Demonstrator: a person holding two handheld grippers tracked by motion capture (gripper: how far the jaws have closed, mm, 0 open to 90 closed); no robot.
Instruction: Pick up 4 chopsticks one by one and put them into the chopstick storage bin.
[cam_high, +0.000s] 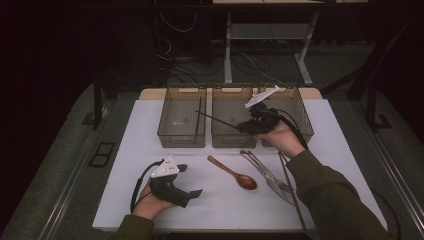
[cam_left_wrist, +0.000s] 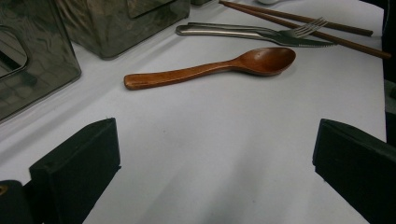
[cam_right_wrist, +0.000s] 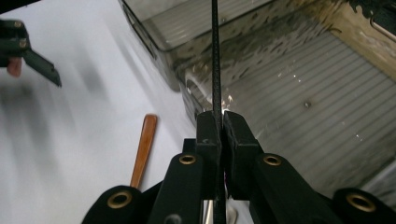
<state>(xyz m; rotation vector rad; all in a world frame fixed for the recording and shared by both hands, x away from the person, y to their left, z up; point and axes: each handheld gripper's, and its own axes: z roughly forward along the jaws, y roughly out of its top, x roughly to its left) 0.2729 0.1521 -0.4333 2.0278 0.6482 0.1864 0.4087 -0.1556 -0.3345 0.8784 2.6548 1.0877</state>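
Both tongs are mine to run: the left gripper (cam_high: 191, 180) rests low on the white table (cam_high: 125, 200), jaws spread wide around nothing, with the wooden spoon (cam_left_wrist: 212, 69) lying ahead of it. Further right, the right gripper (cam_right_wrist: 221, 122) is clamped narrow on a thin black chopstick (cam_high: 216, 120), held above the middle bin (cam_high: 232, 137) of three.

Black chopstick over the bins

A thin black chopstick (cam_high: 217, 120) is pinched at one end between closed jaws, nearly level above the middle bin (cam_high: 231, 141), its free tip pointing toward ten o'clock over the left bin (cam_high: 182, 140).
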